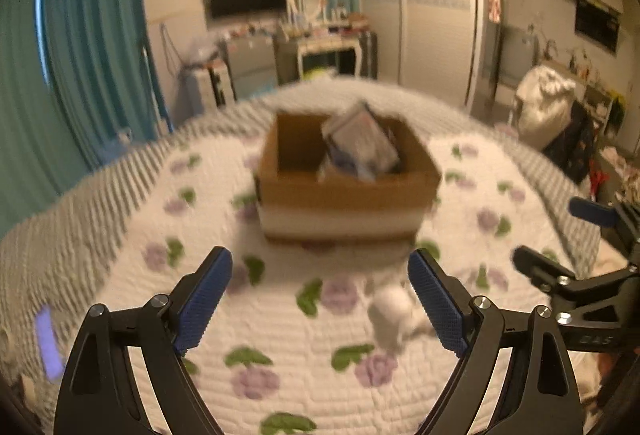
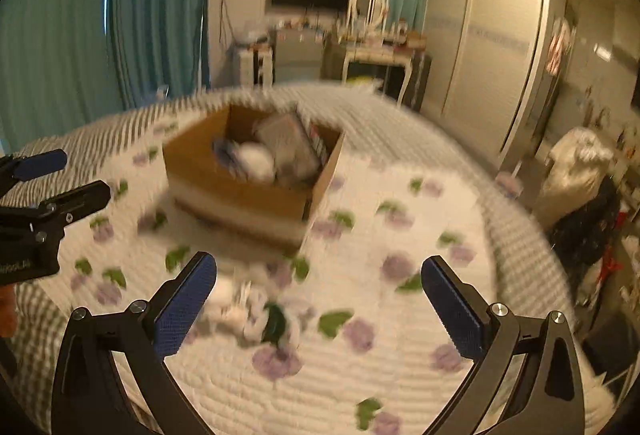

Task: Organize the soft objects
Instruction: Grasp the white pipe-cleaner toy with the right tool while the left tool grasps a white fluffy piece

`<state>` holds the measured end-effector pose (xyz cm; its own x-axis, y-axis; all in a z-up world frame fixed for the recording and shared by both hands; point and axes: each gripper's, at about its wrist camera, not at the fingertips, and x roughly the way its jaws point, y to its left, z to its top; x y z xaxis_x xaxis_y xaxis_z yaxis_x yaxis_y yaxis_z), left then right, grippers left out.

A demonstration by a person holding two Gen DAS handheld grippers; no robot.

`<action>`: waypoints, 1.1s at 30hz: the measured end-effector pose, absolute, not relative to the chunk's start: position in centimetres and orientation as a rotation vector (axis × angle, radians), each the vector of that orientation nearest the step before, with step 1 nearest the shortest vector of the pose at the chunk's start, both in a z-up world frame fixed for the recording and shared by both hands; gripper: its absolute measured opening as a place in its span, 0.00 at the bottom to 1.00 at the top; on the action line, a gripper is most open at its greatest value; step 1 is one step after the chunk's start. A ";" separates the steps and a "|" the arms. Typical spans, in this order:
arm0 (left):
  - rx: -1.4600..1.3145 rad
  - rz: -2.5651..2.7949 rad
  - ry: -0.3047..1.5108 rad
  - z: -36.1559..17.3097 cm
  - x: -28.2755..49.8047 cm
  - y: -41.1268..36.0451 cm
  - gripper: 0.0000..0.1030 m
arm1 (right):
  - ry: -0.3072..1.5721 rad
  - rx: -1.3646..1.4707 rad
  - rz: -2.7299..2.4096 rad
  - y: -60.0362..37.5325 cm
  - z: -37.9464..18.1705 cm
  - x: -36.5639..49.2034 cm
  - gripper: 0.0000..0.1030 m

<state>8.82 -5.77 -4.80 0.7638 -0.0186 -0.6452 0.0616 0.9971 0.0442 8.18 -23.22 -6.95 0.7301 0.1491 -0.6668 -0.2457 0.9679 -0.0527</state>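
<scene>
A brown cardboard box [image 1: 348, 191] sits on the floral quilt [image 1: 280, 331] and holds several soft packs; it also shows in the right wrist view [image 2: 240, 191]. My left gripper [image 1: 320, 299] is open and empty above the quilt, in front of the box. A small white soft object [image 1: 390, 315] lies on the quilt by its right finger. My right gripper [image 2: 320, 299] is open and empty. A crumpled white and dark green soft object [image 2: 260, 315] lies on the quilt between its fingers. Both views are blurred.
The other gripper shows at the right edge of the left wrist view [image 1: 592, 275] and at the left edge of the right wrist view [image 2: 44, 203]. Teal curtains [image 1: 92, 47] hang left. A dressing table [image 2: 376, 51] and a wardrobe [image 1: 436, 7] stand beyond the bed.
</scene>
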 end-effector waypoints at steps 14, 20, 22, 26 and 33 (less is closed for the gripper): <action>0.100 -0.078 0.866 -13.8 10.6 -7.4 0.88 | 0.927 -0.072 0.310 -22.1 -17.6 12.7 0.76; 0.073 -0.104 0.884 -14.1 10.6 -7.8 0.88 | 0.892 -0.024 0.347 -22.7 -17.2 12.4 0.41; 0.074 -0.120 0.883 -14.1 10.6 -8.3 0.88 | 0.865 -0.009 0.336 -23.3 -16.4 12.1 0.31; 0.084 -0.111 0.883 -14.3 11.3 -9.4 0.88 | 0.828 0.018 0.310 -24.8 -15.0 12.1 0.13; 0.049 -0.133 0.903 -15.6 13.5 -10.0 0.83 | 0.843 0.070 0.328 -26.1 -15.6 12.3 0.05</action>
